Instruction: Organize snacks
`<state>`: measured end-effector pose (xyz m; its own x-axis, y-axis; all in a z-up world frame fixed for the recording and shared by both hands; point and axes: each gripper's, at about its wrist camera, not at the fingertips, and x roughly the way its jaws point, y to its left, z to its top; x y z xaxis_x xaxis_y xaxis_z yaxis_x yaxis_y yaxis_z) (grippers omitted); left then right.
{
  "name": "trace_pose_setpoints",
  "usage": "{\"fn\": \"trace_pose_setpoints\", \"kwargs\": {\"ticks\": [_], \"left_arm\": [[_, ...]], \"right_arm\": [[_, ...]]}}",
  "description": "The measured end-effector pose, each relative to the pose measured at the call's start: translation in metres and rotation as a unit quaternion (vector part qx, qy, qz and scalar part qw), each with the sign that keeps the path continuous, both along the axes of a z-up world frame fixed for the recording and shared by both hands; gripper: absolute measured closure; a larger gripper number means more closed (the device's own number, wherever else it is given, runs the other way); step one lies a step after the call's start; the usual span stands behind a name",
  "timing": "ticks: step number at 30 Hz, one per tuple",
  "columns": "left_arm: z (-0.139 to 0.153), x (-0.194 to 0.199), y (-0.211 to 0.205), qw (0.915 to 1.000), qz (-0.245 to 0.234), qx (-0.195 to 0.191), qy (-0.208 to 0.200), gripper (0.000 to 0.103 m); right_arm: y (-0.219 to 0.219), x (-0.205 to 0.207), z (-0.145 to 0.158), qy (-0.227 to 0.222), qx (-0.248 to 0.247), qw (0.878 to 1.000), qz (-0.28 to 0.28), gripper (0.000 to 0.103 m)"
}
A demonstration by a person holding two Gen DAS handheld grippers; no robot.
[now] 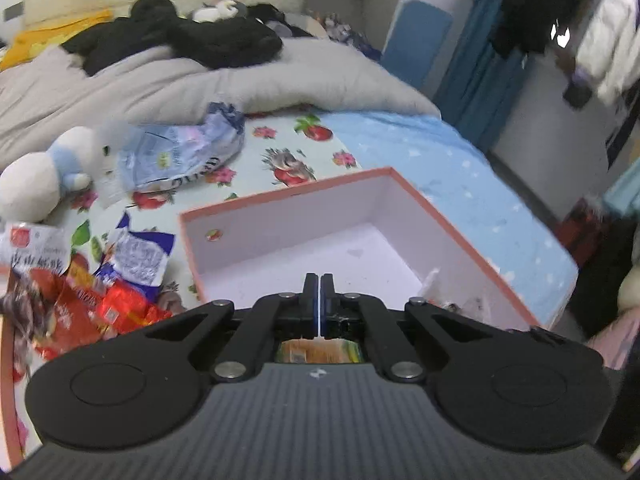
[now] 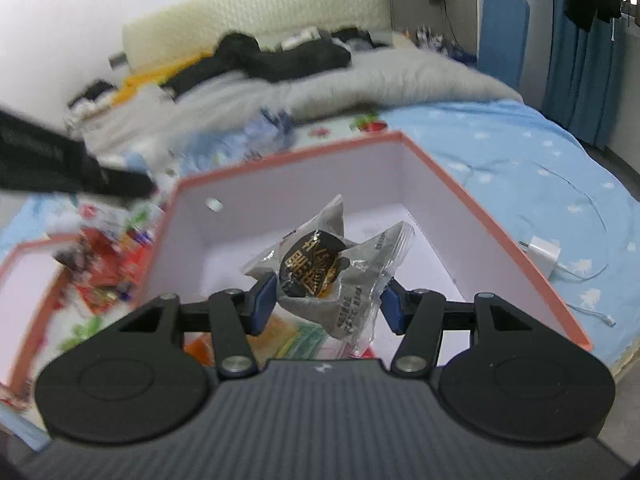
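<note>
Right gripper (image 2: 326,300) clamped on a grey-wrapped snack with a dark round label (image 2: 320,268), pads pressing the wrapper's sides, held above the open pink-edged box (image 2: 472,204), presumably so it can drop straight in. Left gripper (image 1: 319,300) fully closed with nothing seen between the fingers, hanging over the box's near wall. An orange-and-green packet (image 1: 316,352) glimpsed beneath it, apparently already in the box near corner. Loose snack packets, red (image 1: 100,308) and blue-white (image 1: 136,260), heaped just left of the box, likely the pile yet to be sorted; larger pale blue bag (image 1: 180,152) farther back beside a white plush toy (image 1: 44,176).

All on a bed: fruit-print sheet (image 1: 304,160) under the box, blue starred sheet (image 2: 540,168) to the right with a white charger (image 2: 540,252) and cable, grey duvet (image 1: 160,80) and black clothing (image 1: 192,36) behind. Blue curtain (image 2: 584,60) and hanging clothes along the far wall.
</note>
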<state>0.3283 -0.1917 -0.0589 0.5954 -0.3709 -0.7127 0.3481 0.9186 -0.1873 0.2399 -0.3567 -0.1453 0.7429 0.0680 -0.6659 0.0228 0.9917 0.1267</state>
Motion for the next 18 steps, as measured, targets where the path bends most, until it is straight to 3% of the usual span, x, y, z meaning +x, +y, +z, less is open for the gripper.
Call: {"fn": "trace_pose_setpoints", "kwargs": {"ticks": [3, 8, 9, 10, 12, 18], "left_arm": [[-0.01, 0.014, -0.015, 0.9995, -0.006, 0.028, 0.011, 0.102], [-0.019, 0.021, -0.016, 0.9991, -0.01, 0.03, 0.029, 0.102], [-0.02, 0.02, -0.015, 0.999, -0.01, 0.032, 0.03, 0.102], [-0.02, 0.019, -0.014, 0.999, -0.011, 0.032, 0.03, 0.102], [-0.019, 0.014, -0.012, 0.999, -0.012, 0.033, 0.028, 0.102], [-0.014, -0.007, 0.0, 0.9993, -0.015, 0.032, 0.016, 0.101]], "right_arm": [[-0.005, 0.013, -0.016, 0.041, 0.01, 0.999, -0.003, 0.046], [-0.007, 0.013, -0.023, 0.063, 0.013, 0.998, -0.002, 0.044], [-0.008, 0.012, -0.023, 0.062, 0.015, 0.998, -0.003, 0.04], [-0.009, 0.011, -0.022, 0.06, 0.015, 0.998, -0.004, 0.028], [-0.009, 0.008, -0.016, 0.048, 0.013, 0.999, -0.006, 0.019], [-0.009, -0.007, 0.001, 0.019, 0.014, 1.0, -0.008, 0.019]]}}
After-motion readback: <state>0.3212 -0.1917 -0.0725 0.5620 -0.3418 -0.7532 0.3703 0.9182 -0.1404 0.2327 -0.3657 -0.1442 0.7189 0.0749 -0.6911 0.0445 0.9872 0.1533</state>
